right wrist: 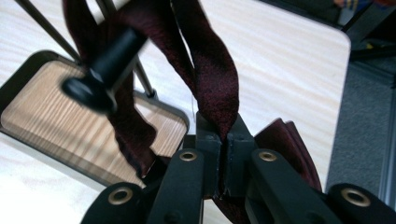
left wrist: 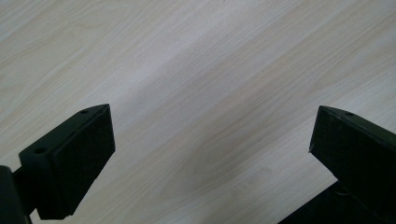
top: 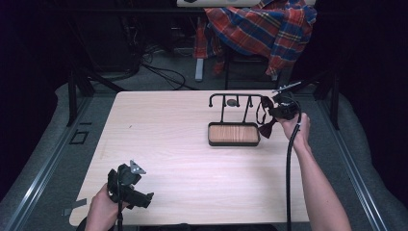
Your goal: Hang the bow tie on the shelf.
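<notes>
At the rack's [top: 234,103] right end, right gripper [right wrist: 223,161] is clamped on the bow tie's strap [right wrist: 212,88], bow [top: 267,129] dangling beside the tray [top: 233,134]. Keep the strap looped over the peg [right wrist: 105,70] and lower slowly before releasing. Left gripper [left wrist: 212,135] idles over the worktop [left wrist: 196,60], jaws apart.

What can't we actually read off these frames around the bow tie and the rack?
- Bow tie: right gripper view, the right claw shut on its strap hides the knot's middle; the bottom edge cuts it off.
- Rack end knob: right gripper view, blurred.
- Small thing on the rack's bar: high view, too small to identify.
- Left claw: open over bare table; its view doesn't reach the rack.
</notes>
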Motion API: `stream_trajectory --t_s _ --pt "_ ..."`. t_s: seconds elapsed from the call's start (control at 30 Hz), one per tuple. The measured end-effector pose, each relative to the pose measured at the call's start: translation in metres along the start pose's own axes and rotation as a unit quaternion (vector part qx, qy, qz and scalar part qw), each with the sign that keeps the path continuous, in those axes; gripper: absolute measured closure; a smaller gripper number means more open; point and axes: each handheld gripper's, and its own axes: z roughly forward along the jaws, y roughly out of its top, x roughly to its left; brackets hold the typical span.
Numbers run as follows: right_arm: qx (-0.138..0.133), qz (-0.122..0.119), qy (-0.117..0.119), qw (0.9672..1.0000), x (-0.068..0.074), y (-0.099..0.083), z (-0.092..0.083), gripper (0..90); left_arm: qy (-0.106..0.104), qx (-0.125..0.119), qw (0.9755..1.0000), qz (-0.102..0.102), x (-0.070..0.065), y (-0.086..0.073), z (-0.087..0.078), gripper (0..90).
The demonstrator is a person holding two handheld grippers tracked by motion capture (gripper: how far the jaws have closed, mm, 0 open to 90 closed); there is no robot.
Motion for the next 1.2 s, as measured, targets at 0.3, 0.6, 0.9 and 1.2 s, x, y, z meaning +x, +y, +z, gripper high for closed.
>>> stream_trajectory --t_s 0.3,0.6,0.9,1.2 --pt "0.010 0.012 0.022 0.9996 -0.002 -0.013 0.010 86.3 0.000 0.000 1.0000 0.004 0.000 0.002 0.001 0.1" --pt "0.020 0.008 0.044 0.9988 0.002 -0.022 0.018 83.6 0.000 0.000 1.0000 0.006 -0.001 0.002 0.001 0.1" --pt "0.019 0.012 0.059 0.9980 0.001 -0.025 0.014 76.8 -0.001 -0.002 1.0000 0.006 -0.001 0.002 0.001 0.1" --pt "0.002 0.003 0.065 0.9979 0.002 -0.024 0.004 62.3 -0.001 -0.004 1.0000 0.005 -0.001 0.002 0.001 0.1"
